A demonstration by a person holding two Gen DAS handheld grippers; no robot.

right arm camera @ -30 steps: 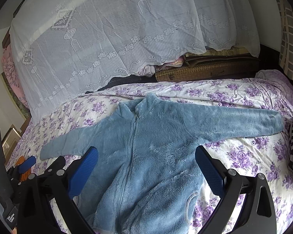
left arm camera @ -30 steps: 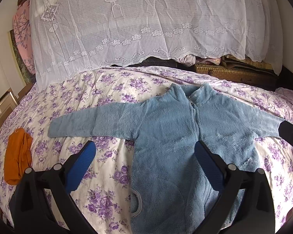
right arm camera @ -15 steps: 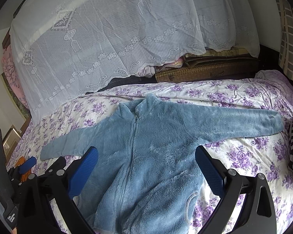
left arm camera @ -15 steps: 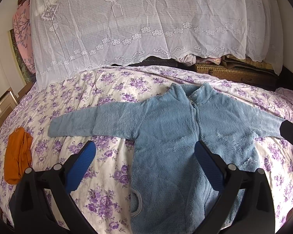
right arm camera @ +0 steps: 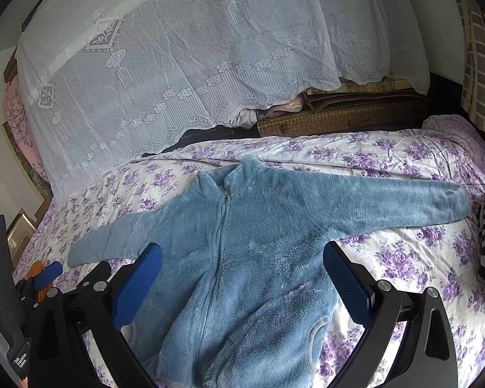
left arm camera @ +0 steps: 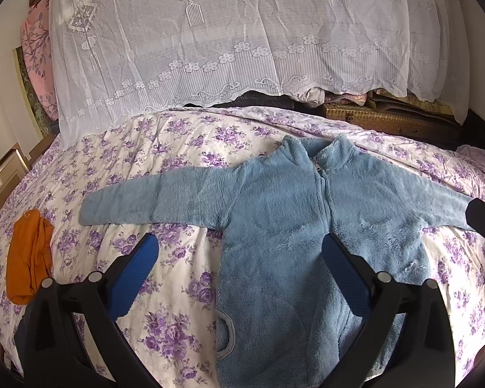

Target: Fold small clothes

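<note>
Nothing of the folding showed as done. One blue fleece jacket [left arm camera: 294, 226] lay flat and face up on the bed [left arm camera: 165, 168], zip closed, collar toward the lace curtain [left arm camera: 229, 38], both sleeves stretched straight out to the sides. The left gripper [left arm camera: 239, 258] hung above the jacket's lower left side with its jaws spread wide and empty; the right gripper [right arm camera: 242, 268] hung above the chest, jaws equally wide, holding nothing. An orange garment [left arm camera: 29, 262] sat crumpled near the bed's left edge, well apart from the jacket (probably waiting its turn). By my reading the garment was laid out ready: sleeves to be brought in, then the body folded over, all remained ahead.
</note>
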